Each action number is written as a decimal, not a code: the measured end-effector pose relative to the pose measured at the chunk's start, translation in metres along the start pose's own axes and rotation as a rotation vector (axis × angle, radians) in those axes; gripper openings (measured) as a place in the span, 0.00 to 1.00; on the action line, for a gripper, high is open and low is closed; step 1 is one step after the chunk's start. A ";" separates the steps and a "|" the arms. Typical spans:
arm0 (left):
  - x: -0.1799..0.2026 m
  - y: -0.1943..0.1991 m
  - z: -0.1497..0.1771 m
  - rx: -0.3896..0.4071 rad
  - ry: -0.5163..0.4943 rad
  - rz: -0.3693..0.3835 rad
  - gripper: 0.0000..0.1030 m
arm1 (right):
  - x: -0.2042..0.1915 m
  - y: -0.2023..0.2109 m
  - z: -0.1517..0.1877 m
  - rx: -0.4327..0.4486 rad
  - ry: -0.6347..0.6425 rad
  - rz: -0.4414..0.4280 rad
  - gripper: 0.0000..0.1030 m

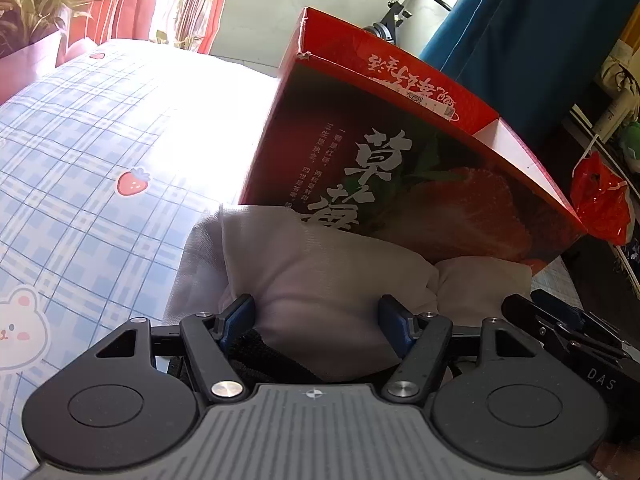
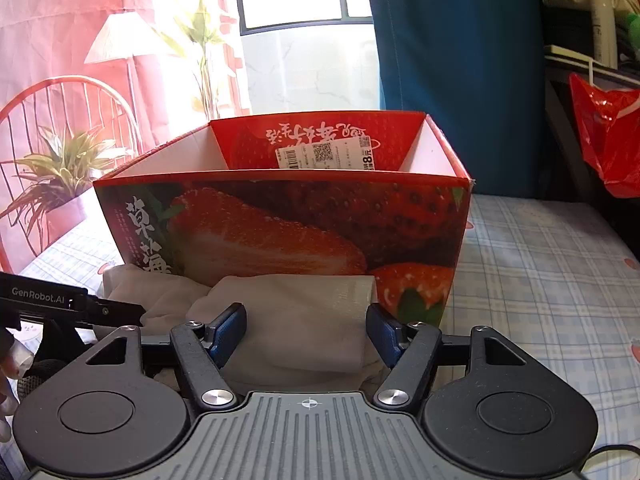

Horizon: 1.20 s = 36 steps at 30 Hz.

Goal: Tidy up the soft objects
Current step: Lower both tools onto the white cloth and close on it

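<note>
Pale grey folded cloth [image 2: 288, 320] is seen lying on the checked bed sheet [image 1: 80, 160], pressed against the near wall of the red strawberry box [image 2: 280, 220]. Both tongs — left tongs [image 1: 316, 320] and right tongs [image 2: 306, 330] — are held agape astride it, pads not pressing.

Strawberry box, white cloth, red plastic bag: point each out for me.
Strawberry box [image 2: 280, 224]: right wrist view, front printed wall.
White cloth [image 2: 296, 320]: right wrist view, folded top layer before the box.
Red plastic bag [image 2: 604, 140]: right wrist view, middle of hanging bag.
</note>
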<state>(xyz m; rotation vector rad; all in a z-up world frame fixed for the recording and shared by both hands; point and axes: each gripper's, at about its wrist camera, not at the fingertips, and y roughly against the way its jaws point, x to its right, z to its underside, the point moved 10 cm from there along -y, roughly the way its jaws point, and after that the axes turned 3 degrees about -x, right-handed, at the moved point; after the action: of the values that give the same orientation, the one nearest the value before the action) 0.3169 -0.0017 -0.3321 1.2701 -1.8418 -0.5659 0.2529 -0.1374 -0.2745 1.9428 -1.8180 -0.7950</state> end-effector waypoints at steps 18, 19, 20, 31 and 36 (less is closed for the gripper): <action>-0.002 -0.011 -0.001 -0.014 0.000 0.019 0.73 | 0.012 -0.025 0.013 -0.101 -0.116 -0.070 0.65; -0.002 -0.011 -0.002 -0.014 0.000 0.013 0.74 | 0.011 -0.026 0.013 -0.105 -0.112 -0.070 0.65; -0.003 -0.011 -0.003 -0.013 0.004 0.007 0.75 | 0.011 -0.027 0.013 -0.108 -0.107 -0.070 0.65; 0.010 -0.018 -0.007 -0.025 -0.040 -0.016 0.83 | 0.009 -0.036 0.017 -0.127 -0.078 -0.079 0.64; 0.016 -0.021 -0.009 -0.032 -0.031 -0.006 0.81 | 0.008 -0.037 0.017 -0.134 -0.080 -0.082 0.61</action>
<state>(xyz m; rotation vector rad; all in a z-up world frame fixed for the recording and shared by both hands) 0.3332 -0.0237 -0.3371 1.2526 -1.8475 -0.6186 0.2720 -0.1395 -0.3116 1.9352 -1.6916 -1.0073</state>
